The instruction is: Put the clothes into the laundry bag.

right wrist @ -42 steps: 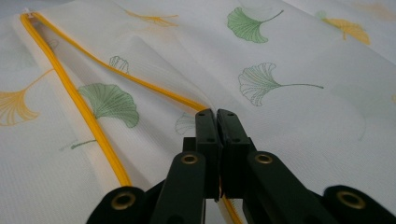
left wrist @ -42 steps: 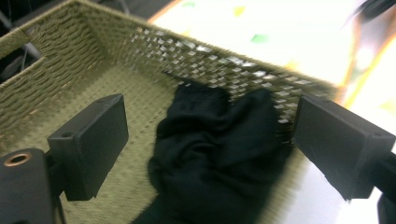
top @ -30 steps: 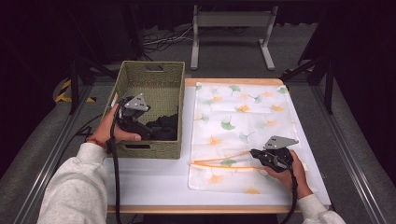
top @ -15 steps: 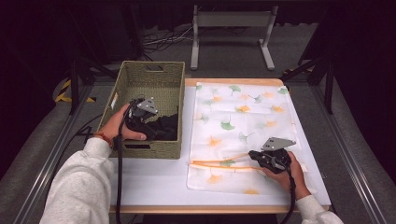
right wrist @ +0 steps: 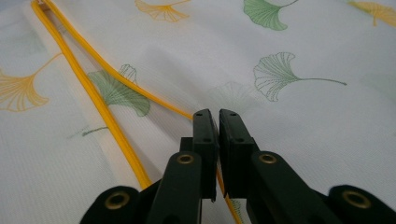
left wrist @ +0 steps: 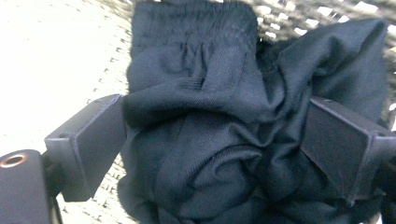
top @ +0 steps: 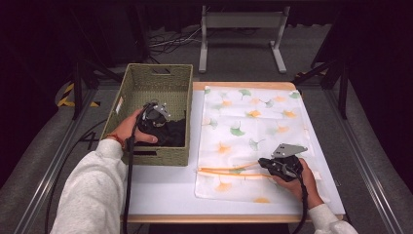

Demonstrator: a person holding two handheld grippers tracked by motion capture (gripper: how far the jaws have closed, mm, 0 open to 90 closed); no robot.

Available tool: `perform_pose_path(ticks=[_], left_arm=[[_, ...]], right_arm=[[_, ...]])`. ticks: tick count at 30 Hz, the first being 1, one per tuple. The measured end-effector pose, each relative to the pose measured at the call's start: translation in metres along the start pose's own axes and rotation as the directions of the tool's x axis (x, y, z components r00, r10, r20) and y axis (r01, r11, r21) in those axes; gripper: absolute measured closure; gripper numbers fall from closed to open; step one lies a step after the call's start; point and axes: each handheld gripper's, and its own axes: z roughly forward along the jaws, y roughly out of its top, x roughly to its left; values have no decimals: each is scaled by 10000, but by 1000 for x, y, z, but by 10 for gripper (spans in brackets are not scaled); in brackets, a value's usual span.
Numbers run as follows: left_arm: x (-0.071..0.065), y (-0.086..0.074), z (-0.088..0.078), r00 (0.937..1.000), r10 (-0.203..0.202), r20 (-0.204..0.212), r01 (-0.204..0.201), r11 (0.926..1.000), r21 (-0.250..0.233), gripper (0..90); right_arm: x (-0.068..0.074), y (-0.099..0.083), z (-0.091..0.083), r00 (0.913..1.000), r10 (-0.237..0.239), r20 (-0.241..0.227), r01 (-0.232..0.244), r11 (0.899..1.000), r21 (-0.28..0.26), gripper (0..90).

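A black garment lies crumpled in the near end of a woven green basket. My left gripper is lowered onto it. In the left gripper view the garment bulges between the wide-apart jaws of the left gripper, which stands open. A white mesh bag printed with leaves lies flat on the table. Its orange zipper edges gape open. My right gripper is shut on the upper orange edge, which runs in between the jaws of the right gripper.
The basket stands on the left half of the white table, close beside the bag. A metal stand is on the floor beyond the table's far edge. Cables trail from both grippers toward the person.
My left gripper has moved right and down inside the basket, onto the black garment. The right gripper has stayed put, still holding the orange edge.
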Motion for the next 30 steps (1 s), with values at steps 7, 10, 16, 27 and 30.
perform_pose_path(ticks=[7, 10, 16, 27, 30], left_arm=[[-8, 10, 29, 9982, 557, -201, -514, 9833, 1747, 80], [-6, 12, 38, 9996, 276, -6, -268, 9757, 2173, 36], [-1, 11, 41, 9955, -163, 936, -53, 9742, 2258, 166], [-2, 11, 29, 9975, 617, 355, -675, 9784, 1955, 537], [-1, 10, 21, 9978, 572, -336, -504, 9829, 1770, 563]], right_arm=[[0, 0, 0, 10000, 18, -20, -18, 10000, -7, 857], [1, 1, 0, 10000, -25, -10, 25, 10000, -44, 853], [1, 0, 1, 9999, -82, 60, 82, 10000, -35, 881], [2, 0, -4, 9997, -96, 234, 104, 9993, -366, 897], [2, 1, -7, 9995, -101, 313, 117, 9986, -514, 897]])
